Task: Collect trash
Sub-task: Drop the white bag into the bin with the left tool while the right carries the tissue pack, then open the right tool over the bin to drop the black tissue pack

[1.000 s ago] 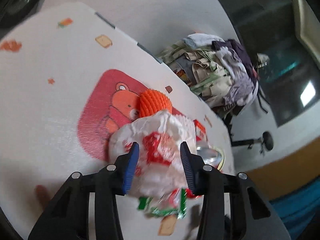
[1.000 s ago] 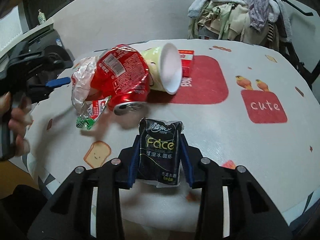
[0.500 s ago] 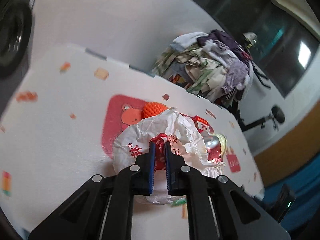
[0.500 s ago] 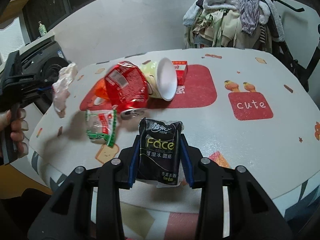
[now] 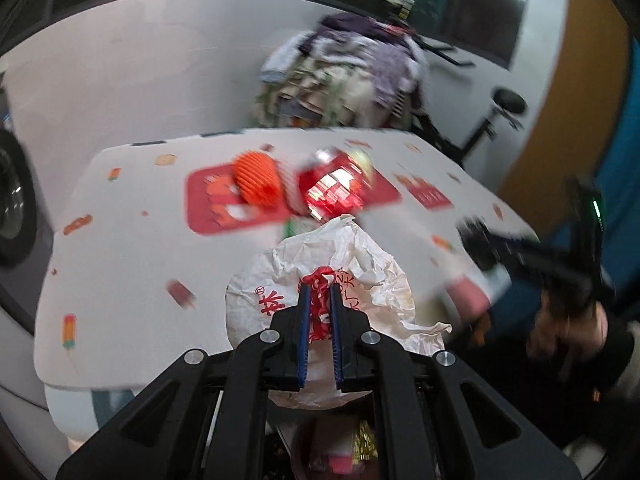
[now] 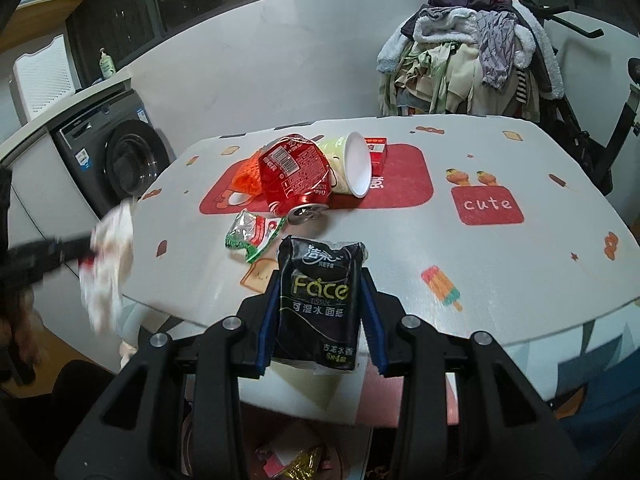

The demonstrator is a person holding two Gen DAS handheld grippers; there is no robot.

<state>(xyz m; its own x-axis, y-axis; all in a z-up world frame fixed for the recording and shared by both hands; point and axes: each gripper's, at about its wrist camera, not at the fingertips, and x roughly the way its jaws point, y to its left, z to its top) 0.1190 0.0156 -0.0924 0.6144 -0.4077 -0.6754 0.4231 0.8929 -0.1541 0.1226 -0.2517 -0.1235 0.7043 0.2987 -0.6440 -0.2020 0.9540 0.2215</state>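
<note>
So the left tool point(image 5: 319, 300) has its blue pads pressed nearly together, pinching a crumpled white paper wrapper point(image 5: 352, 264) with red print right through the middle. The wrapper hangs in the air past the near edge of the surface point(image 5: 120, 248), off the tabletop. From the right wrist view you can see the same wrapper point(image 6: 106, 264) as a blurry white blob at the far left, just beyond the surface's edge.

The right tool point(image 6: 320, 312) is clamped on a black tissue pack point(image 6: 318, 300) with "Face" printed on it, one pad on each side, the pack upright between them and held over the near edge.

Rest of the trash sits in a cluster on the red mat point(image 6: 400, 184) printed on the cloth: a crushed red soda can point(image 6: 294, 178) lying on its side with its top facing the camera, a white paper cup point(image 6: 354, 164) tipped over and touching the can, a small red box point(image 6: 378, 152) just behind the cup, and an orange netted thing point(image 6: 246, 178) tucked behind the can on the left. A green and red snack wrapper point(image 6: 252, 236) lies flat just in front of the can, near the tissue pack.

Background has a front-load washing machine point(image 6: 120, 156) on the left and a big pile of clothes point(image 6: 472, 48) behind the surface
</note>
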